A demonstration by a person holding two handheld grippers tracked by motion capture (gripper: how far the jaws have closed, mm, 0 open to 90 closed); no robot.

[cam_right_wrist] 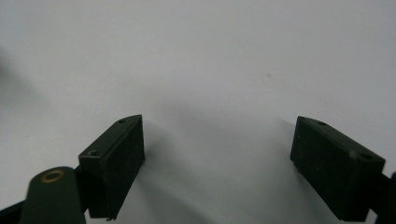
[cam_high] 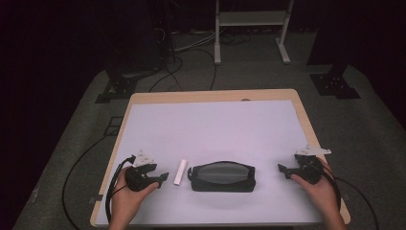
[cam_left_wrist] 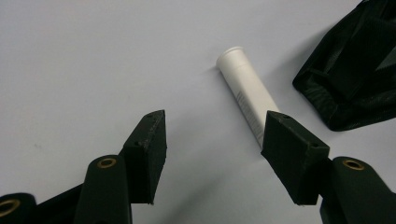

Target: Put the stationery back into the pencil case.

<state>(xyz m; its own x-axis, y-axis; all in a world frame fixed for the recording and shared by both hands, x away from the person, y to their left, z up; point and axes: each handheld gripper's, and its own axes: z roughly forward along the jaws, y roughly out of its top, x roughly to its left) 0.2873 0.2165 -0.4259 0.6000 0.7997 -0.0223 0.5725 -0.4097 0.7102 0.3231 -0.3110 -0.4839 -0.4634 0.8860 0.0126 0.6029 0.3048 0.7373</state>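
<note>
Here, a white-covered tabletop [cam_high: 215, 124] with a pale wood rim carries the work, and a black pouch [cam_high: 221, 176] lies near its front edge, soft, oblong and mesh-faced. Just to the pouch's left, apart from it, lies a small white tube [cam_high: 180, 172], a smooth, rigid cylinder with a flanged cap and fine print along its side, its long axis running roughly front to back. The left gripper [cam_high: 163, 178], held in the person's left hand, sits just beside the tube with its jaws spread and holding nothing; in the left gripper view the tube [cam_left_wrist: 246, 95] lies off toward the right-hand jaw and not between the two. The right gripper [cam_high: 282, 168] rests well to the pouch's right, its blocky matte jaws likewise spread wide over bare sheet. Judging from this, the tube looks bound for the pouch, and the risks are plain: a round, slick cylinder on a smooth sheet could roll away or squirt out if the jaws close off-centre, and the limp pouch could slide or collapse shut if it is not held open firmly.
</note>
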